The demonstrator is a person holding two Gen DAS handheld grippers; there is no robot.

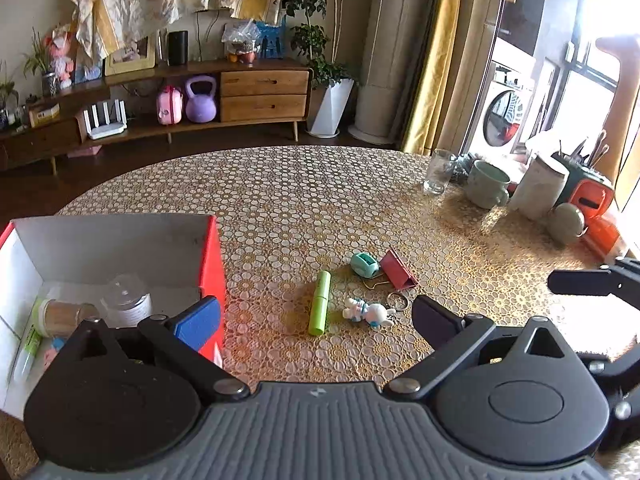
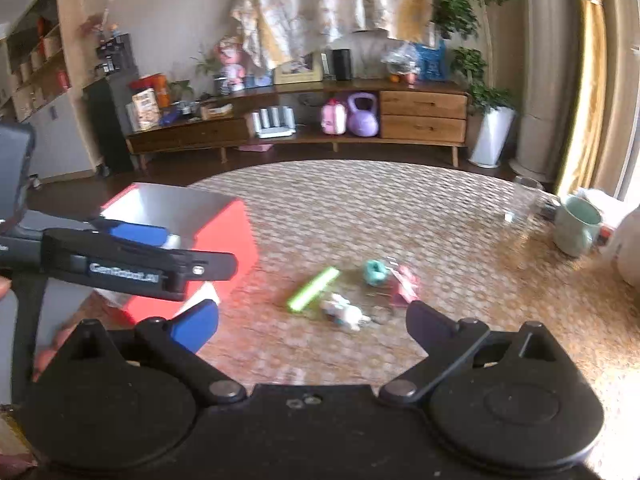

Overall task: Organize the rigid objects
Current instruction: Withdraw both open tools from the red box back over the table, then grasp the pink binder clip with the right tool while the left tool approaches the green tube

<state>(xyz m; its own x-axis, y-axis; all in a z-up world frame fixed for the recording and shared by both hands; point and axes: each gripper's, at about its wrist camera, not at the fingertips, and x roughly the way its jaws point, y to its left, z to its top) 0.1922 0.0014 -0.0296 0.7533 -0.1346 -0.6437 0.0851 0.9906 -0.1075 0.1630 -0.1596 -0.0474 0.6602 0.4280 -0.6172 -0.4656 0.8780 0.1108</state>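
**Small objects wait on the table as both grippers come in empty**

Small objects lie in a loose cluster near the middle of the round table (image 1: 320, 184), on its patterned cloth: a green tube (image 1: 320, 303), a white-and-blue toy figure (image 1: 366, 312) with a key ring (image 1: 397, 301) just beside it, a teal sharpener-like item (image 1: 365, 264) and a red binder clip (image 1: 398, 270) touching or nearly touching it. To their left stands the red-and-white box (image 1: 212, 276), open at the top and already holding a few things — a clear-lidded jar (image 1: 127, 300) and a container of wooden sticks (image 1: 66, 316) among them.

The left gripper (image 1: 316, 320) hangs low over the cloth with its jaws spread wide and nothing between them; the green tube and the toy sit just ahead of the gap. The right gripper (image 2: 314, 324) is likewise wide open and empty, aimed at the same cluster; its view is blurred. A glass, a mug and other kitchen things stand well apart at the table's far right.

The step in hand looks like an approach to the next pick, with part of the sorting done. The next move probably calls for settling on one item — the tube lies nearest the left gripper — lowering the fingers to either side of it and closing, while the two tools keep out of each other's way.
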